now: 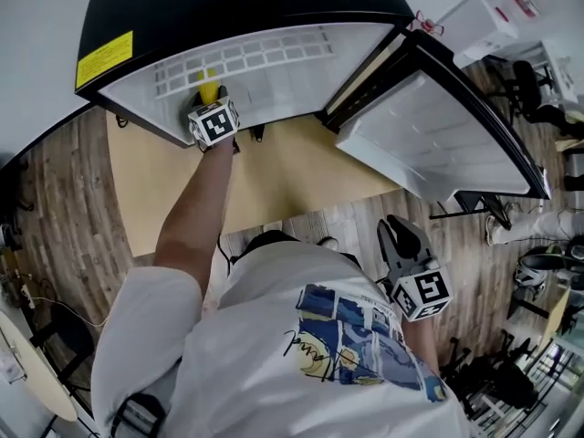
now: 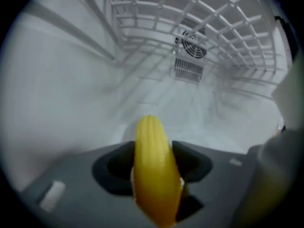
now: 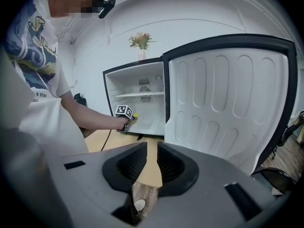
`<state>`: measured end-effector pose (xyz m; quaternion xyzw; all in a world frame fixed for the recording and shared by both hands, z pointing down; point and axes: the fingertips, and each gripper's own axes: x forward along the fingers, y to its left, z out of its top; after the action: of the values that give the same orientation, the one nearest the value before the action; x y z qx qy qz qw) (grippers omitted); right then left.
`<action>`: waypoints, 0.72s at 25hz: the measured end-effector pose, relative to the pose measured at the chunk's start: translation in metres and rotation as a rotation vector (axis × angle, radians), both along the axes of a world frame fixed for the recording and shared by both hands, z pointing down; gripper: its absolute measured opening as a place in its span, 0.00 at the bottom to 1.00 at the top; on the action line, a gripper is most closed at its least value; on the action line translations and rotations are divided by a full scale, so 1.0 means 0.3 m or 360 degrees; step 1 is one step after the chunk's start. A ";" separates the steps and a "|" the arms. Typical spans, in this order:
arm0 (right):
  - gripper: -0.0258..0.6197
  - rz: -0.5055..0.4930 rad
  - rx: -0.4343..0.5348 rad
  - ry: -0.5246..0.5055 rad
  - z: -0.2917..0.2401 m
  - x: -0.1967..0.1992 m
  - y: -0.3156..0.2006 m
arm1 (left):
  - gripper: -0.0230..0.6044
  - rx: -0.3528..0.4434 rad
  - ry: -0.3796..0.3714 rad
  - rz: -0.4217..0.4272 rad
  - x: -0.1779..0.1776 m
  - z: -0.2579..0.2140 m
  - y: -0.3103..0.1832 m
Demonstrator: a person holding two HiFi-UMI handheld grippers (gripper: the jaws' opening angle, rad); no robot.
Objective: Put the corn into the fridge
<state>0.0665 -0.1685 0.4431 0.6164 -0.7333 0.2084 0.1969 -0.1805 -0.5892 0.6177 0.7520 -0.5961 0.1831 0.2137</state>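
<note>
From the head view, the person's left arm reaches over the pale wooden table [image 1: 292, 176] to the open black fridge [image 1: 237, 7]. The left gripper [image 1: 211, 108] sits at the front edge of the fridge's white interior, and the yellow corn [image 1: 209, 87] pokes from its tip into the cavity. The right gripper [image 1: 396, 228] hangs back by the person's side, below the swung-out door [image 1: 438, 144]. The left gripper view shows the claw clamped on the corn, one pad on each side, with the cob pointing into the fridge below the wire shelf [image 2: 204, 18] and toward a round fan grille [image 2: 192, 42] on the back wall. Whether the cob touches the fridge bottom I can't tell. In the right gripper view the jaws stand a narrow gap apart with nothing between them, and a vase of flowers [image 3: 141, 42] stands on top of the fridge.
</note>
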 end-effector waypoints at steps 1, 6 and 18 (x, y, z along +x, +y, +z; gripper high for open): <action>0.13 0.0010 -0.0008 0.0001 0.003 0.002 0.006 | 0.44 -0.0002 -0.0010 -0.0009 -0.001 0.006 -0.012; 0.13 0.0006 -0.0038 0.0014 0.011 0.000 0.022 | 0.44 -0.0030 -0.0039 -0.0031 -0.004 0.021 -0.026; 0.13 0.0007 -0.0041 0.0036 -0.012 0.016 0.048 | 0.44 -0.0054 -0.0150 -0.0056 -0.002 0.045 -0.030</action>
<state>0.0713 -0.1540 0.4395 0.6178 -0.7270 0.2112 0.2125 -0.1811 -0.5981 0.6312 0.7282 -0.6154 0.2248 0.2012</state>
